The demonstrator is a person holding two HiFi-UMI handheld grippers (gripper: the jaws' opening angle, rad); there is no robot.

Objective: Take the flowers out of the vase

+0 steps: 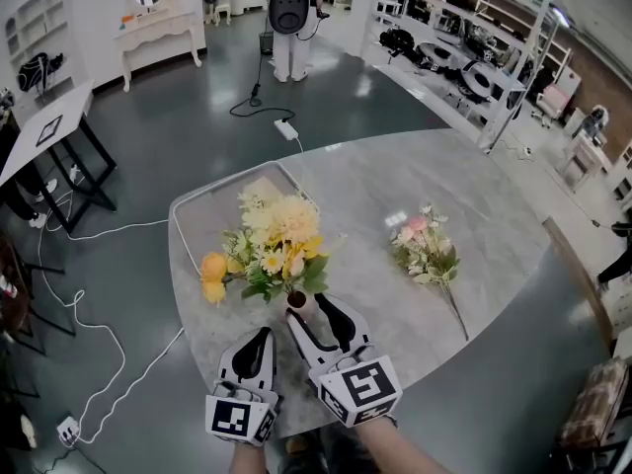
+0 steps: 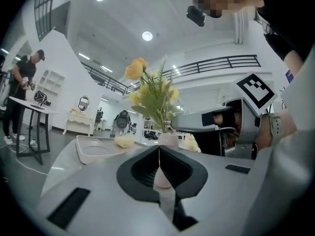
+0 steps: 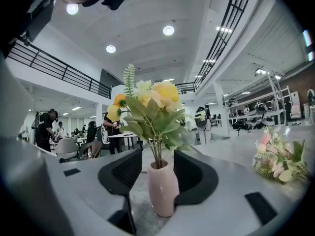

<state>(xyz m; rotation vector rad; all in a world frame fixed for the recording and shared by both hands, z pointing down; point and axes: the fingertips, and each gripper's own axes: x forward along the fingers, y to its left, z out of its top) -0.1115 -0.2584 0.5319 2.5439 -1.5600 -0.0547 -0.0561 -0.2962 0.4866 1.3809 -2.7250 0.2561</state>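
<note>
Straddling the untouched vase (image 3: 162, 188) at lower centre, the right gripper (image 3: 155, 170) is held wide; the left gripper (image 2: 158, 154) is shut, empty. The light, floppy flowers (image 3: 152, 107) are best pinched at the stems (image 3: 157, 154).

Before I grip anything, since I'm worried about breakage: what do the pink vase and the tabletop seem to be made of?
Pink vase: probably ceramic with a satin glaze, as it looks smooth, opaque and softly shiny; plastic is possible. Tabletop: marble or a marble-look laminate, pale grey with faint veining and a dull sheen.
</note>
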